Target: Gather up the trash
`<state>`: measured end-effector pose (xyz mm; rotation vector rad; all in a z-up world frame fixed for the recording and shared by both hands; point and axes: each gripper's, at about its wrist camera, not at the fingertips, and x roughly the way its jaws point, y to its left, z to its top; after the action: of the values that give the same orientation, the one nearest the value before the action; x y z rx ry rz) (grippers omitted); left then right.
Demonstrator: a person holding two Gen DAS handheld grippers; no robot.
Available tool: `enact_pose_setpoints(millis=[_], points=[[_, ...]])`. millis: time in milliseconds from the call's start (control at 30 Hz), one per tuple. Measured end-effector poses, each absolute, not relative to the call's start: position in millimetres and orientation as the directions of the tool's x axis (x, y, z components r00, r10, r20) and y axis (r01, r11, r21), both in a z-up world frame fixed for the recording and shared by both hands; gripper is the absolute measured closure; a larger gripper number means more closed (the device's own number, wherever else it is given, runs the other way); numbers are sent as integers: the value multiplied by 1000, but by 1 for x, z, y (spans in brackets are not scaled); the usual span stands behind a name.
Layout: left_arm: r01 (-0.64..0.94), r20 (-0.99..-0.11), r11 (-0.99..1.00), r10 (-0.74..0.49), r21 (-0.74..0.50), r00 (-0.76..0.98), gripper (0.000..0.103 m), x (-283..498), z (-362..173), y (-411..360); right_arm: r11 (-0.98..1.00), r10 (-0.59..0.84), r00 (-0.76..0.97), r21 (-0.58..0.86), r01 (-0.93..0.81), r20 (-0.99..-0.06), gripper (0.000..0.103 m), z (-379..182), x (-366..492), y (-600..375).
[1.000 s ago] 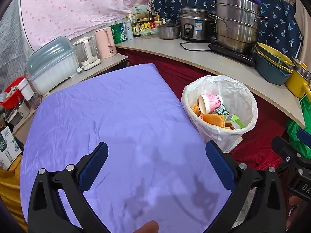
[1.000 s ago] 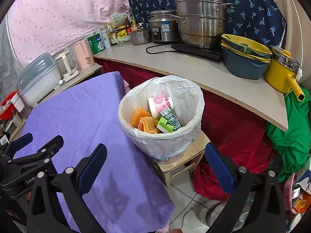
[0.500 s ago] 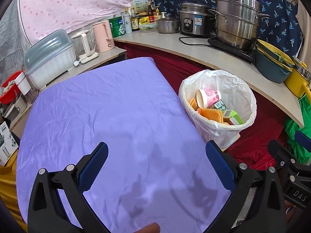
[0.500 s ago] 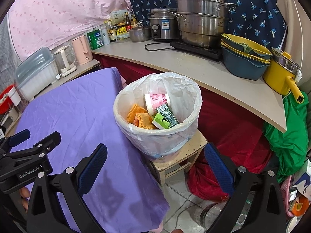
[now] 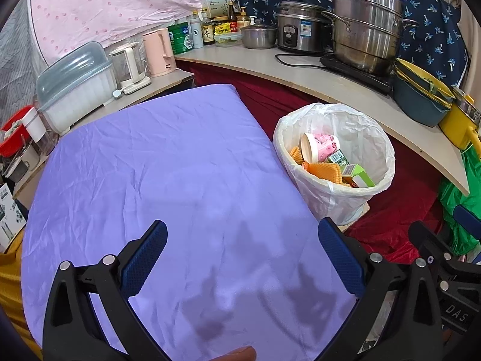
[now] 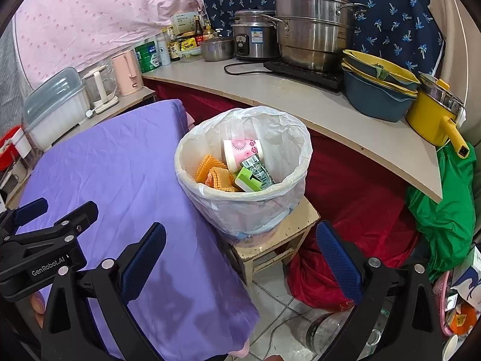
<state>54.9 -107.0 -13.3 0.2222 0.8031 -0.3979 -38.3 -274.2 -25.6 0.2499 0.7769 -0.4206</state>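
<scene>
The table covered with a wrinkled purple cloth [image 5: 168,162] carries only this cloth on its top. Just beside its right edge, a small pale wooden stool [image 6: 279,237] stands on the tiled floor [image 6: 270,310] and carries the white bin lined with a plastic bag [image 6: 288,192].

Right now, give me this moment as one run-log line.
left tool: open, empty | right tool: open, empty | purple cloth: no trash seen | bin: pink cup, orange pieces, green cartons inside

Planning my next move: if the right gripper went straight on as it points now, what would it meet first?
Likely the trash bin, its near wall on the wooden stool; the right gripper is open and empty. Depth is unclear.
</scene>
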Motion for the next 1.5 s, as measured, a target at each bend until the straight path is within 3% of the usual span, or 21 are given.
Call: enact_pose_setpoints(millis=[1500], points=[[399,-749,913,-210,78,629,7,51,-27,-95,889,-274,631,58,453,-726,7,-32,-41,-269]])
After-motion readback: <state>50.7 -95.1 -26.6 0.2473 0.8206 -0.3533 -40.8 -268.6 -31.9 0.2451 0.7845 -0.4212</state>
